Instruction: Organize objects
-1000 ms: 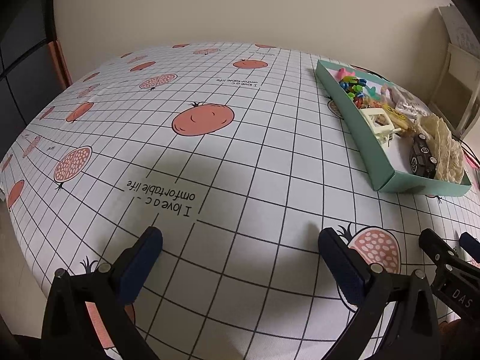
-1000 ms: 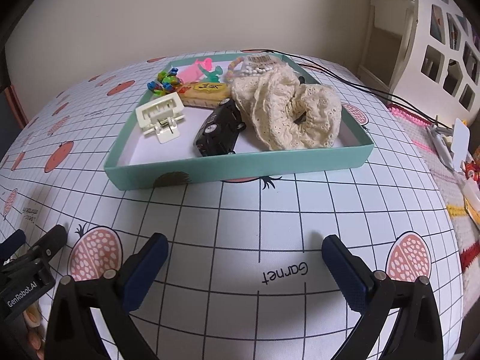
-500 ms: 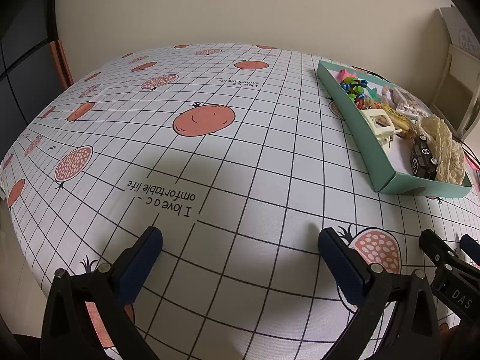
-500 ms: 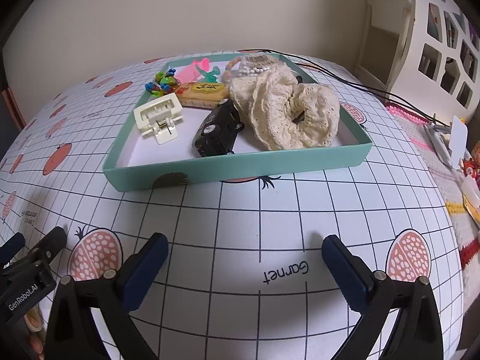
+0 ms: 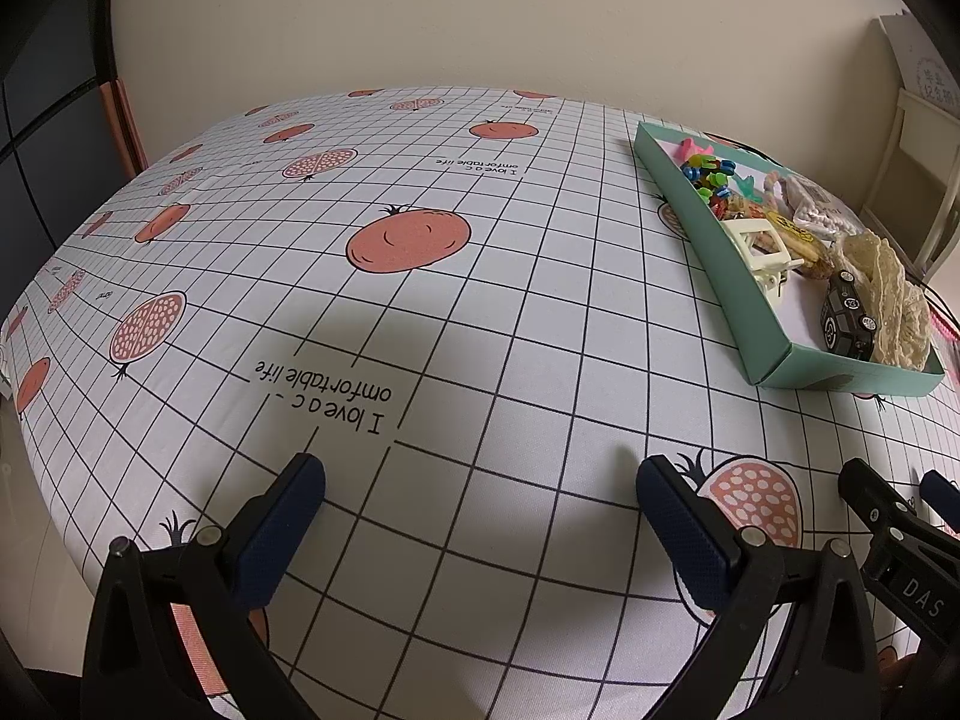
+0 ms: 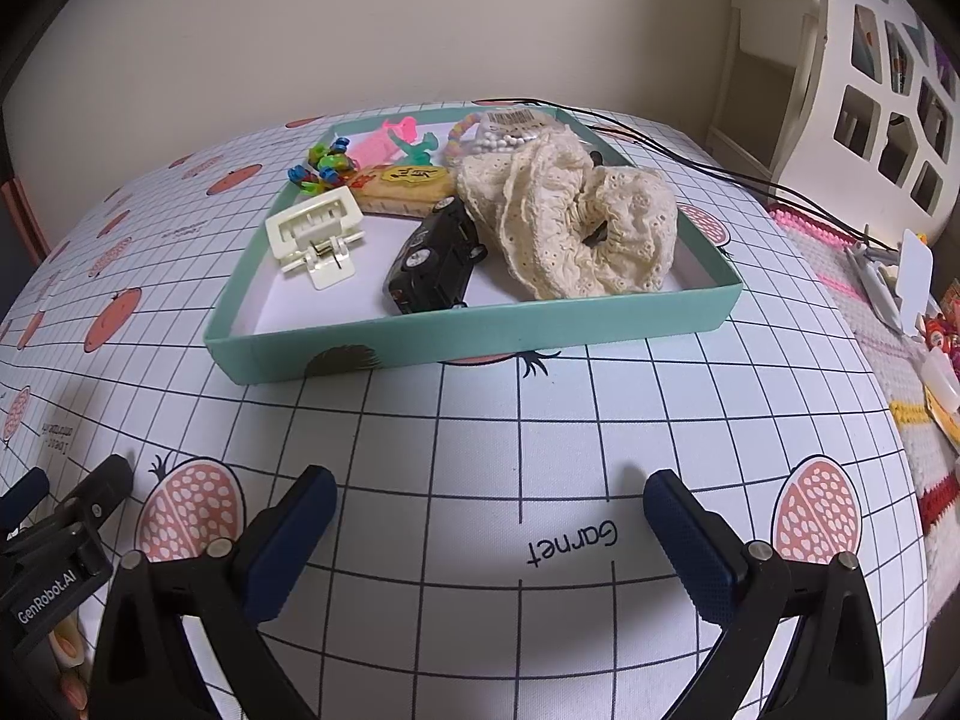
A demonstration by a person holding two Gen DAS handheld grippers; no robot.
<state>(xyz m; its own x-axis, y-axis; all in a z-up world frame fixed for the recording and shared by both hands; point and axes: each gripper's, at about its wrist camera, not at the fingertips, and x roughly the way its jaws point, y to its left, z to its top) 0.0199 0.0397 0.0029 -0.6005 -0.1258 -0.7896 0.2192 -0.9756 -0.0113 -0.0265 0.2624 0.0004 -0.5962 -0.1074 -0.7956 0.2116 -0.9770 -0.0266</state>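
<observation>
A shallow teal box sits on the gridded tablecloth. It holds a cream lace scrunchie, a black toy car, a cream hair claw, a biscuit-like piece, colourful small toys, a pink item and a bead bracelet. My right gripper is open over bare cloth in front of the box. My left gripper is open over the cloth, left of the box, with nothing between its fingers.
A white shelf unit stands at the right. Black cables run past the box. A pink knitted mat with small items lies at the right table edge. The table's left edge drops off near my left gripper.
The right wrist view has risen and eased slightly toward the box. The left view is nearly unchanged. Both grippers stay open.
</observation>
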